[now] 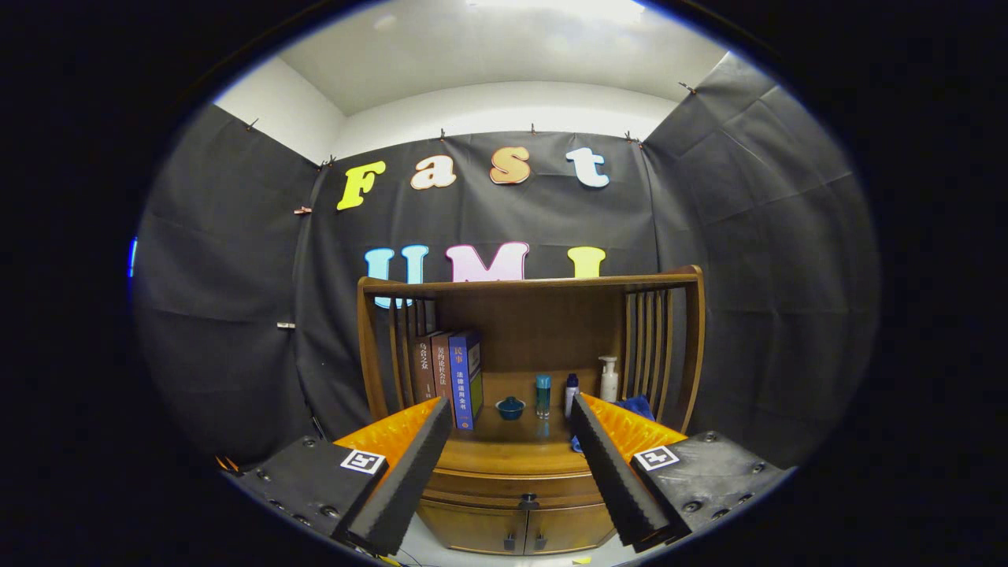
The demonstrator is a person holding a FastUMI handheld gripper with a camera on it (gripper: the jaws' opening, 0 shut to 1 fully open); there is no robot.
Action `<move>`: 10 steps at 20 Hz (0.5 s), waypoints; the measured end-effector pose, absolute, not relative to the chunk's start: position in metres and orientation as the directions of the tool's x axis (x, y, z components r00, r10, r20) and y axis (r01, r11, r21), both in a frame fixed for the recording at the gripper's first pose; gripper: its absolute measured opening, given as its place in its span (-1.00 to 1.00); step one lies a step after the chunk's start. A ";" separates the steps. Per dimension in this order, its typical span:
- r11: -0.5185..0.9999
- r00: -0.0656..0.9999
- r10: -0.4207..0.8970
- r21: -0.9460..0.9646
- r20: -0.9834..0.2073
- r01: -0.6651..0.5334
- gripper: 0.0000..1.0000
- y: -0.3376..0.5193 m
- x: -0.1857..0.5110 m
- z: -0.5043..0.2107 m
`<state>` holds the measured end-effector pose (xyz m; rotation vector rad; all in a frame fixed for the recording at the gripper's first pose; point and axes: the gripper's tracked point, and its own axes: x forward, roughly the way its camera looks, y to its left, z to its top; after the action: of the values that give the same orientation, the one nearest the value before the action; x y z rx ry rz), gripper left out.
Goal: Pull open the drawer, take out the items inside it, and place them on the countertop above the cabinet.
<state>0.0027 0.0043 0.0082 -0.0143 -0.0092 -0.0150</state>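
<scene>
A wooden cabinet (pixel 520 465) stands ahead, with a railed countertop (pixel 512 441) above a closed drawer (pixel 520 487). The drawer's small dark knob (pixel 528 501) sits low between my fingers, some way ahead of them. My gripper (pixel 512 409) is open, nothing between its fingers, held in front of the cabinet and apart from it. What the drawer holds is hidden.
On the countertop stand three upright books (pixel 453 378) at the left, a small blue lidded bowl (pixel 510 407), a teal bottle (pixel 543 394), a small white bottle (pixel 572 394), a pump dispenser (pixel 609 379) and a blue cloth (pixel 636 405). Two lower doors (pixel 520 529) sit under the drawer.
</scene>
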 end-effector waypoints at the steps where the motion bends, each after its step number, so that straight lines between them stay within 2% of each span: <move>1: 1.000 1.000 -0.016 -0.015 0.007 0.016 0.98 0.004 0.003 0.007; 10: 0.999 0.999 -0.029 -0.015 -0.022 0.028 0.98 -0.001 0.002 -0.006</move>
<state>0.0015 -0.0015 -0.0060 -0.0144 0.0218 -0.0285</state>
